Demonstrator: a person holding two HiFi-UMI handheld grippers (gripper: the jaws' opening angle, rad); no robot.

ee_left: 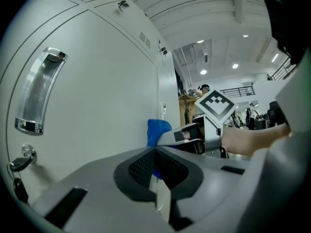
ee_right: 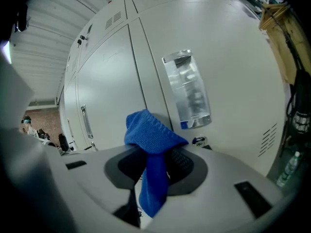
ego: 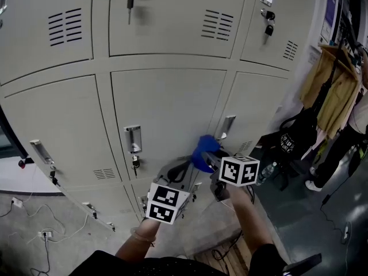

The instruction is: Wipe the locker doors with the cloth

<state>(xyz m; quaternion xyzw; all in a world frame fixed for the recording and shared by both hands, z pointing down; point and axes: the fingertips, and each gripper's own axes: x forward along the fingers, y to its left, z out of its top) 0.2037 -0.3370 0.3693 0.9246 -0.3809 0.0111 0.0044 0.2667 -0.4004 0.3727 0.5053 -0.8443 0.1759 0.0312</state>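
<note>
Right gripper (ee_right: pixel 154 154) pinches a bunched, ribbed blue cloth (ee_right: pixel 148 130) near the locker door (ego: pixel 172 108); left gripper (ee_left: pixel 155 149), at its 8 o'clock, is closed on nothing.

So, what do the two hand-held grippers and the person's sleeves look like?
Both the left hand-held gripper and the right hand-held gripper have grey bodies with black textured pads. Each carries a white cube with black square markers. The sleeves are dark.

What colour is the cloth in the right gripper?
Blue; the cloth shows best in the right gripper view.
</note>
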